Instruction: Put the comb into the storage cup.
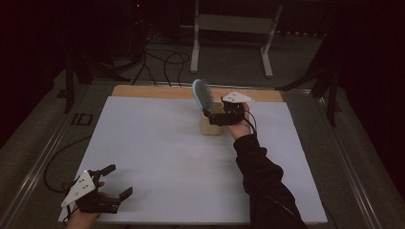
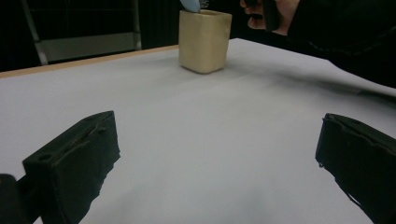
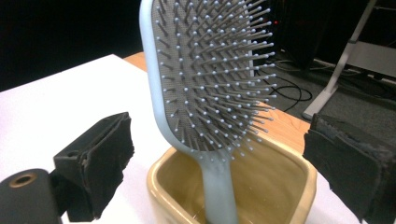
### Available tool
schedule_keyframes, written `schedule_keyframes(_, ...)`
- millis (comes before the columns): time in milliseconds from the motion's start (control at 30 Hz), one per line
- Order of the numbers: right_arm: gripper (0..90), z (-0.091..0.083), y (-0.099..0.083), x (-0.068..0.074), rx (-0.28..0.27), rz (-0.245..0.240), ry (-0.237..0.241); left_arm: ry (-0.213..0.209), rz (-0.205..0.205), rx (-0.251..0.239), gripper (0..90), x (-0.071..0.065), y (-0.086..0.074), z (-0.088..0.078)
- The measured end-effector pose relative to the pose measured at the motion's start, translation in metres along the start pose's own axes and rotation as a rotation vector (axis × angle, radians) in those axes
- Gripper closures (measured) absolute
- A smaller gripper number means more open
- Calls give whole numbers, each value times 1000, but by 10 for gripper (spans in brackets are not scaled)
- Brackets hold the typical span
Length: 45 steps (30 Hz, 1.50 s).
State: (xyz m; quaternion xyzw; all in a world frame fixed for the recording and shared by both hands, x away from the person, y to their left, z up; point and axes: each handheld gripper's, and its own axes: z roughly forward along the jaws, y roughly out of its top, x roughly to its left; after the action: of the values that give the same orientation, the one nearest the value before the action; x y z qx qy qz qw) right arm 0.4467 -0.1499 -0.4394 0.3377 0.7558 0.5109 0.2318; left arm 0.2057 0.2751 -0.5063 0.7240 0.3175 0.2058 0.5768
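A pale blue paddle hairbrush (image 1: 201, 93) (image 3: 210, 79) stands handle-down in a beige square cup (image 1: 211, 128) (image 2: 204, 41) (image 3: 161, 189) near the far middle of the white mat. It leans a little, with the bristles facing my right gripper's camera. My right gripper (image 1: 212, 117) (image 3: 224, 158) is open, with one jaw on each side of the brush's neck and handle just above the cup rim; neither pad touches it. At the near left corner my left gripper (image 1: 118, 181) (image 2: 215, 163) rests open with nothing between its jaws, pointing toward the cup.
A white mat (image 1: 167, 157) covers the wooden table, whose bare strip (image 1: 143, 90) shows at the back. A dark sleeve (image 1: 262, 181) reaches in from the bottom right. Behind the table are a metal stand (image 1: 229, 24) and floor cables (image 1: 162, 62).
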Motion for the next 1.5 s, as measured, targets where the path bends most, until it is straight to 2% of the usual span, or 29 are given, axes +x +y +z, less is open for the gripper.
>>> schedule_keyframes(400,76,-22,14,-1,26,-14,24,8,-7,-1,0,1,-1,0)
schedule_keyframes(733,77,-53,13,0,10,3,19,7,3,2,0,-1,0,0)
schedule_keyframes(1033,77,-85,2,0,6,11,30,2,7,3,0,-1,0,1)
schedule_keyframes(1267,77,-110,-15,6,4,3,48,0,11,2,0,-2,0,1)
schedule_keyframes(1500,77,-129,-31,10,4,8,65,-2,11,2,0,-2,1,2)
